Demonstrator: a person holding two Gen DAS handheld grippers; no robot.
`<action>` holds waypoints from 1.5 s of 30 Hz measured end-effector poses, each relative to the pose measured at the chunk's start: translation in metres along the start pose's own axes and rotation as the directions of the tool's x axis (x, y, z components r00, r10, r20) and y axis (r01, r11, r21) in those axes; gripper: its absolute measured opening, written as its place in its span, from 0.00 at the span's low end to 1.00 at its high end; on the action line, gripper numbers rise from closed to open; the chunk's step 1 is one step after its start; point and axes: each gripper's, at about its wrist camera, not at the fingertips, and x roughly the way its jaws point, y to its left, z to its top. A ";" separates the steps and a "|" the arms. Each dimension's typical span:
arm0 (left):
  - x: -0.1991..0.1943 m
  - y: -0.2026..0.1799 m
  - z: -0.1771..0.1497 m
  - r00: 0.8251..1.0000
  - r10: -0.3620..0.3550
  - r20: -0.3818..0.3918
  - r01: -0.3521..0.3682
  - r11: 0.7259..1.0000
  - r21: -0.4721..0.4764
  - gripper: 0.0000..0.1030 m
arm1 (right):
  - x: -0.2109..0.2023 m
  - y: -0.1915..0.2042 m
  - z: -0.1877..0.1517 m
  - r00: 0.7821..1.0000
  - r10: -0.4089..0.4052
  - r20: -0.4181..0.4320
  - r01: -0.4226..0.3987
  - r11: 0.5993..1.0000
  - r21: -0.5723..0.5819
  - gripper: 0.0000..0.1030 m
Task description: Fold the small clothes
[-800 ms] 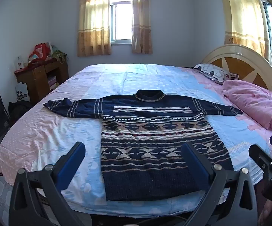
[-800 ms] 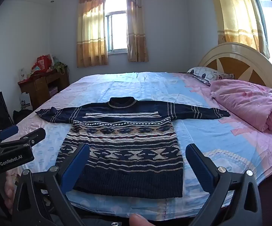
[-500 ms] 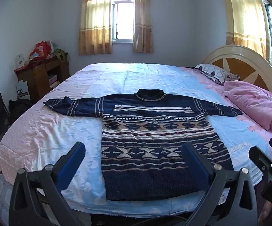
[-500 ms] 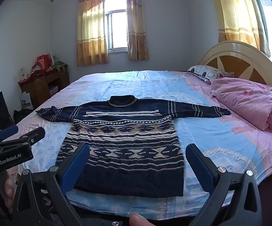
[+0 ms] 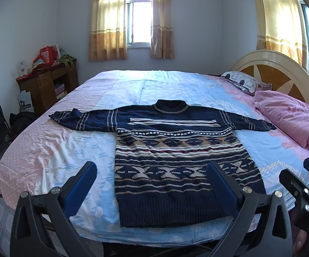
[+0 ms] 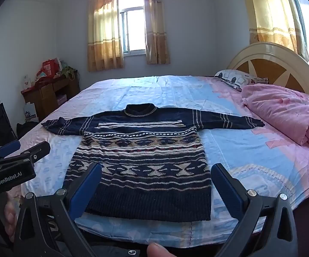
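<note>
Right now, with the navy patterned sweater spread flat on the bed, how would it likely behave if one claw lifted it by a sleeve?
The sweater looks like thick knit, so it would probably sag and trail rather than hold shape. Its chunky ribbed hem suggests it is fairly heavy for cloth. The textured yarn would likely grip the pads, and might drag the bedsheet into wrinkles.

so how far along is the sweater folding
Done: the sweater lies spread flat on the bed, sleeves out to both sides. In hand: nothing; the left gripper and right gripper hover open, short of the hem. Left: all of the folding, as no sleeve or hem is turned in.
</note>
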 end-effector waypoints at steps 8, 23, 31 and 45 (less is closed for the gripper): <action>0.000 -0.001 0.000 1.000 0.000 -0.003 0.000 1.000 0.000 1.00 | 0.001 0.002 -0.002 1.000 0.001 -0.005 -0.001 1.000 -0.001 0.99; 0.000 -0.001 0.000 1.000 0.002 -0.005 -0.002 1.000 0.002 1.00 | 0.002 0.000 -0.001 1.000 0.002 -0.012 -0.002 1.000 0.003 0.99; 0.000 -0.001 0.000 1.000 0.000 -0.006 0.000 1.000 0.003 1.00 | 0.004 -0.001 -0.001 1.000 0.002 -0.017 -0.002 1.000 0.010 0.99; 0.001 -0.002 -0.001 1.000 0.002 -0.009 -0.002 1.000 0.005 1.00 | 0.006 -0.005 -0.002 1.000 0.003 -0.023 -0.003 1.000 0.017 0.99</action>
